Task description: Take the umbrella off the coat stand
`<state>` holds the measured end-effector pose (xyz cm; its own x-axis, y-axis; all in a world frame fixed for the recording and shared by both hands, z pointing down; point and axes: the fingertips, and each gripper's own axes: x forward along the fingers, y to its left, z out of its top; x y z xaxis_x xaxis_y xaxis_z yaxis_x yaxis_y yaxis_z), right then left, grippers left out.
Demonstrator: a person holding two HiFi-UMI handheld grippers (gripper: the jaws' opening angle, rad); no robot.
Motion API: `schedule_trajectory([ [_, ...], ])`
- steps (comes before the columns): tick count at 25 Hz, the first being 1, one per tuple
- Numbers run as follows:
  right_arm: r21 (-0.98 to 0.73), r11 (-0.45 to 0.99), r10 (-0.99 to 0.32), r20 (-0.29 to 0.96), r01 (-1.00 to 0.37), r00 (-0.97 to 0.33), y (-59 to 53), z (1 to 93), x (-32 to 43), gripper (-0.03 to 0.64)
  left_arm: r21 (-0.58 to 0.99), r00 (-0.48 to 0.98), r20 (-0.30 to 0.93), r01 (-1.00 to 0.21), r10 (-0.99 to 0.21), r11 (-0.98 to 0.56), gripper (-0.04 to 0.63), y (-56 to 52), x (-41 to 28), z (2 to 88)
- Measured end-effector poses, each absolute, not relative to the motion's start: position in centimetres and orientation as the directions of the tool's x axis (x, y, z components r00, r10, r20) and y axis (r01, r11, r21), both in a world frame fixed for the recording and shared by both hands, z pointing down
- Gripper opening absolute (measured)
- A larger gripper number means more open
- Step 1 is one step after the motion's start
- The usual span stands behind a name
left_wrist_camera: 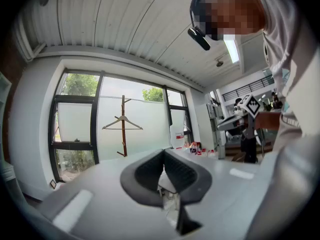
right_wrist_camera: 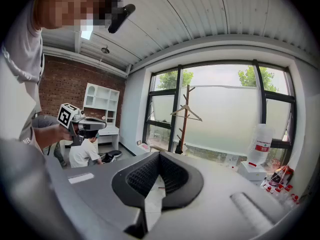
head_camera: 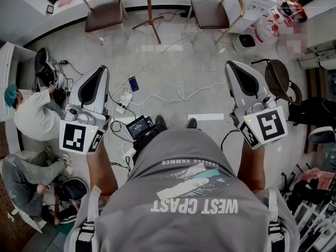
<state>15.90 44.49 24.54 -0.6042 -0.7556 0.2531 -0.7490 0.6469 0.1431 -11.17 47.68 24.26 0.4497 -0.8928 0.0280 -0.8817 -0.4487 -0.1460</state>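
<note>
The left gripper (left_wrist_camera: 163,153) is closed tight with nothing in it. The right gripper (right_wrist_camera: 159,155) looks just the same, tips together and empty. Both are held out in front of the person, well apart from each other.

The coat stand (right_wrist_camera: 184,119) is far off by the big window, in the middle of both gripper views. A hanger (right_wrist_camera: 186,113) hangs on it. I cannot pick out the umbrella for sure – it is too small from here.

White cables (head_camera: 157,96) lie across the floor in the middle of the head view, between the person and the stand. A foot could catch on them. A hard pull could tip the thin stand or knock the hanger off – and closed jaws cannot grab until they open.

The grey shirt (head_camera: 194,193) seems to say "WEST COAST" and "ENDLESS SUMMER". The bottle (right_wrist_camera: 260,144) at the right has a red label, too small to read.
</note>
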Motion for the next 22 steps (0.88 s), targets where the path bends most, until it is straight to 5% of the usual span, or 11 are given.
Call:
schedule_trajectory([
  [22, 0.115, 0.612, -0.781, 0.249, -0.783, -0.573, 42.8, 25.2, 14.0, 0.002, -0.132, 0.487, 0.034, -0.863, -0.873, -0.487, 0.002, 45.2, -13.0, 25.1],
])
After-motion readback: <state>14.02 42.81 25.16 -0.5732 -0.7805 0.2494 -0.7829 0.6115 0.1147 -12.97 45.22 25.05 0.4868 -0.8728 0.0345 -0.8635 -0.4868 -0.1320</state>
